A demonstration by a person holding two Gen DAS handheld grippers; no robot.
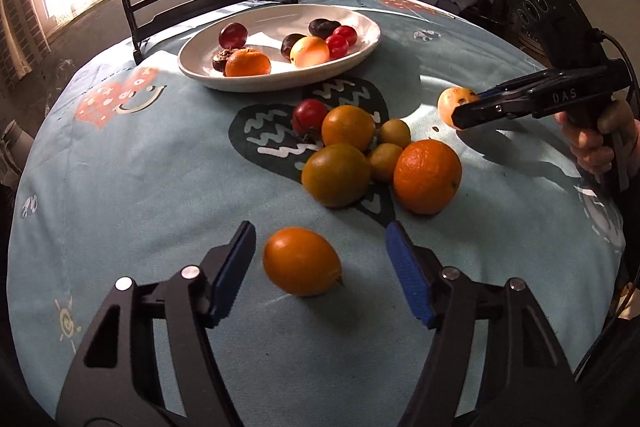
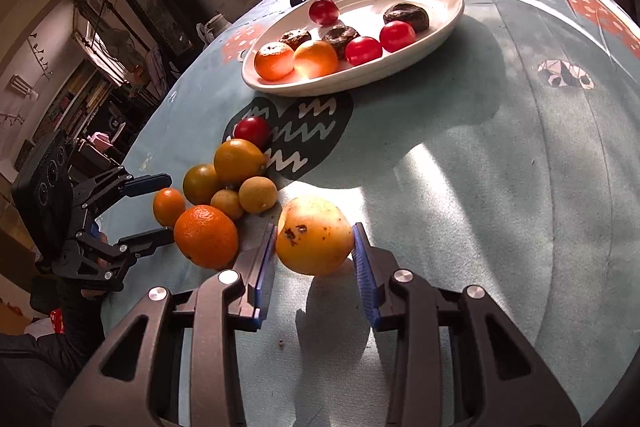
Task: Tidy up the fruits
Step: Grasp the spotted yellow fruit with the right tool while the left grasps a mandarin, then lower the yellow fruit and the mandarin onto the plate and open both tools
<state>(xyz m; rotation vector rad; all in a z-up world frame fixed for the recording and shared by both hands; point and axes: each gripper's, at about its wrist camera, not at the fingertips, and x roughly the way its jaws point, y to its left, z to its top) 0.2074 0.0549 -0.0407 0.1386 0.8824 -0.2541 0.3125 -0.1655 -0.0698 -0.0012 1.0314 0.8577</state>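
The step in hand looks like gathering loose fruit into the plate (image 1: 360,57). The right gripper (image 2: 314,253) is clamped on a spotted yellow fruit (image 2: 314,235), apparently lifted clear of the tablecloth (image 2: 500,187) — next it should carry it to the plate and release over a bare patch. The left gripper (image 1: 320,267) stands wide apart around a small orange (image 1: 301,261), touching neither pad — it needs to close. Both fruits lie on the near side of the plate, beyond the fruit pile (image 1: 360,155).
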